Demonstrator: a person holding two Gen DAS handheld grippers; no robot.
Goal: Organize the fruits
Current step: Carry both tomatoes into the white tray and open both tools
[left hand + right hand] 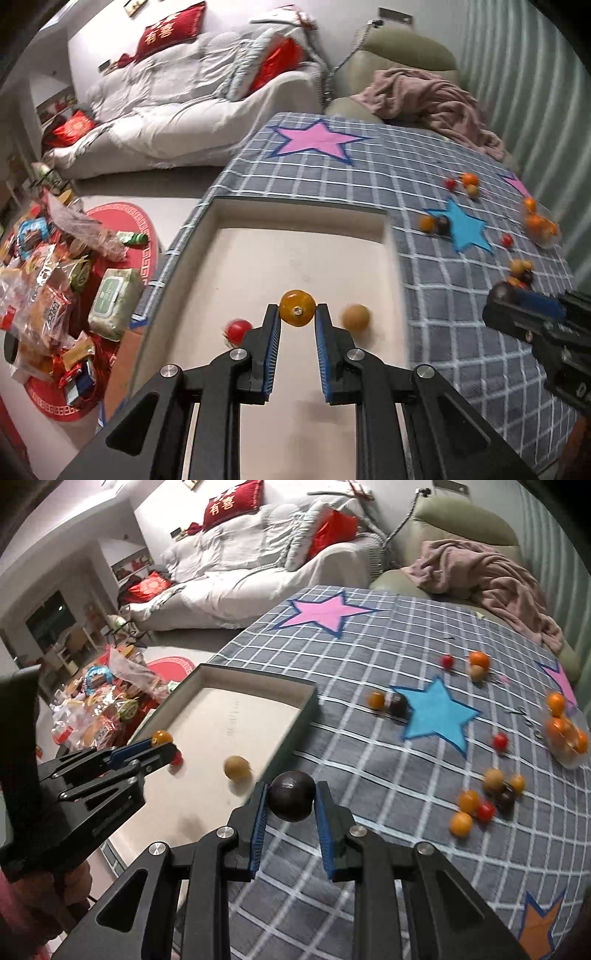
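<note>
The left hand-held gripper (297, 314) clamps an orange fruit (296, 308) directly above the tray (295, 210) floor. The right hand-held gripper (291, 801) clamps a dark fruit (291, 795) over the worktop (369, 775), just right of the tray wall; the tray lies to its left.

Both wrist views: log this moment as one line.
left gripper: shut on orange round fruit, over shallow cream tray | right gripper: shut on dark round fruit, near tray edge | tray holds tan fruit, red fruit
</note>
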